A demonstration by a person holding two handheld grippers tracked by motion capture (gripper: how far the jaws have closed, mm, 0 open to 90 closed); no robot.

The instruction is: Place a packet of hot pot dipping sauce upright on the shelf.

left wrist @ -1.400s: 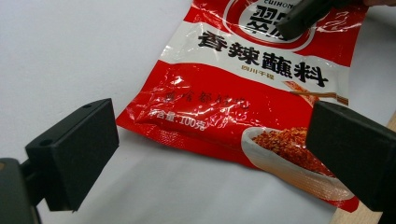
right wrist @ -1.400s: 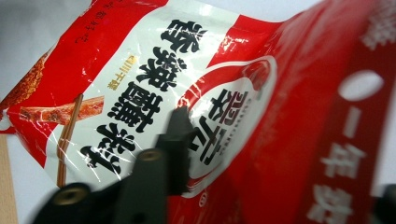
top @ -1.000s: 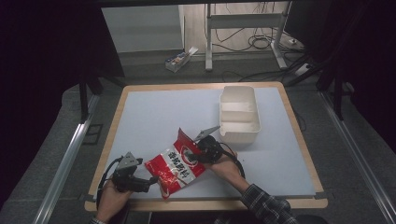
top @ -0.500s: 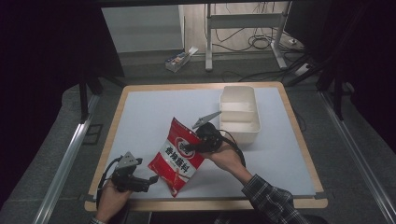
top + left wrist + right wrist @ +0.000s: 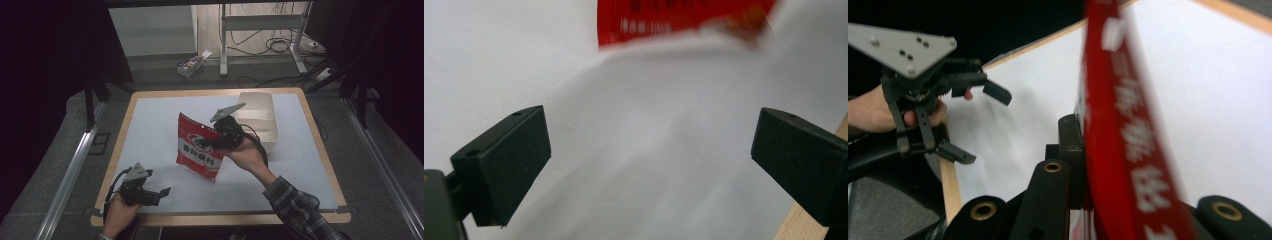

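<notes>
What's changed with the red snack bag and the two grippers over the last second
The right gripper, shut on the red snack bag, has lifted it off the white table mat and carried it toward the white bin; the bag now hangs upright. The left gripper stayed open near the table's front edge. The bin hasn't moved.

Black gripper [image 5: 159, 192] — grey triangular plate, black cable; plaid sleeve [image 5: 299, 210].

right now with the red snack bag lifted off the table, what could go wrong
The right gripper pinches the red snack bag only at one edge, so it may swing or slip out. The white bin sits close behind; a hanging bag could catch its rim. The left gripper is open and apart, giving no support.
</notes>
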